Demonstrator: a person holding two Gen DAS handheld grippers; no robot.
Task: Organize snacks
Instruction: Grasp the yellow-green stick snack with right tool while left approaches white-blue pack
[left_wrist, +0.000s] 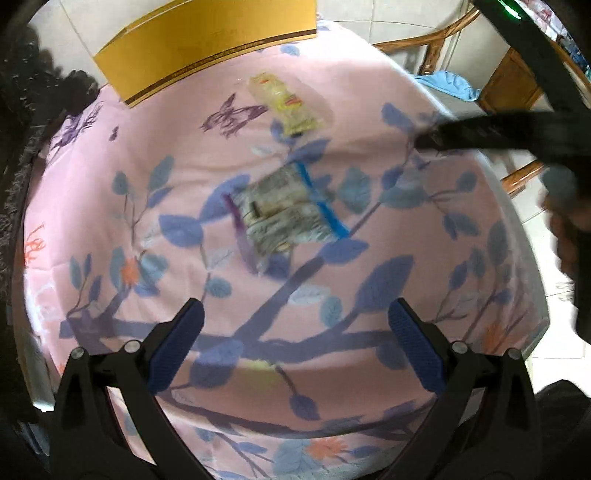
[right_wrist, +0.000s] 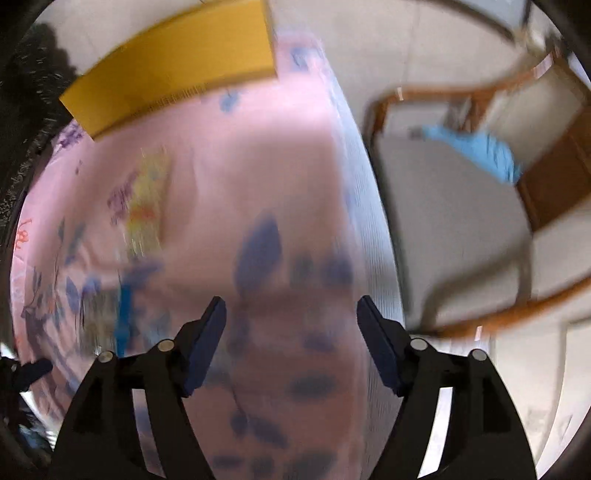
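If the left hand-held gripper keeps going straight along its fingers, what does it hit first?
Probably bare pink floral tablecloth: the open left hand-held gripper points down short of the grey snack packet with blue edge. Motion blur makes depth uncertain.

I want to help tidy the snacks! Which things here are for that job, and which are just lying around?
For the job:
- clear yellow-printed snack packet
- clear grey-brown snack packet with blue and purple edges
- flat yellow cardboard box, probably where they go
- left gripper and right gripper, both open and empty

Just lying about:
- pink floral tablecloth
- wooden chair
- blue cloth
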